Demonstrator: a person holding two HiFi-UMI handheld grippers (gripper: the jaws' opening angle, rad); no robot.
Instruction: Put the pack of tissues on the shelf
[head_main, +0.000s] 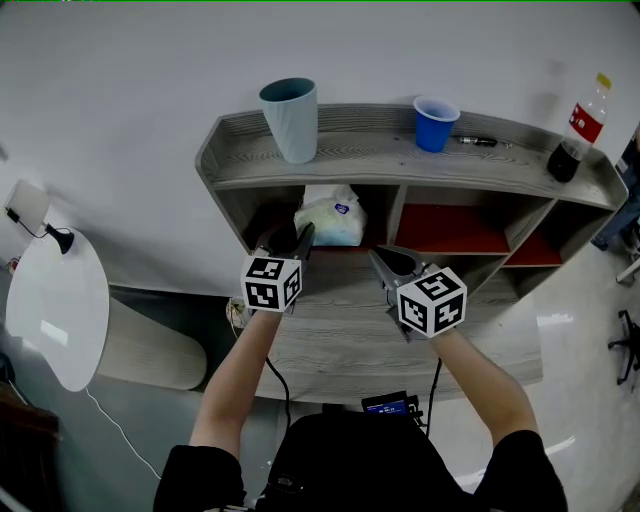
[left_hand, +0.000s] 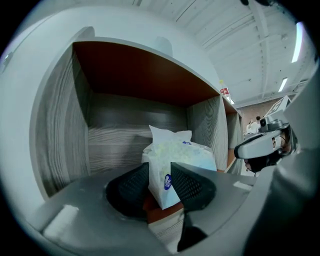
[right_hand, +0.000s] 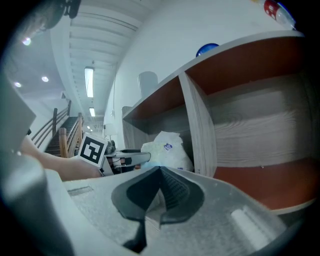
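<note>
The pack of tissues (head_main: 330, 220), white plastic with a small blue label, stands in the left compartment of the grey wooden shelf (head_main: 350, 160), on its red-brown floor. My left gripper (head_main: 295, 238) is at that compartment's mouth. In the left gripper view its jaws (left_hand: 161, 187) stand apart with the pack's (left_hand: 177, 155) near end between them, and the pads do not clamp it. My right gripper (head_main: 385, 262) hovers in front of the middle compartment, shut and empty (right_hand: 159, 192). The pack (right_hand: 167, 150) shows to its left.
On the shelf top stand a teal cup (head_main: 291, 118), a blue cup (head_main: 435, 123), a small dark pen-like thing (head_main: 475, 141) and a cola bottle (head_main: 580, 128). The middle compartment (head_main: 450, 228) has a red floor. A white round table (head_main: 55, 310) stands at the left.
</note>
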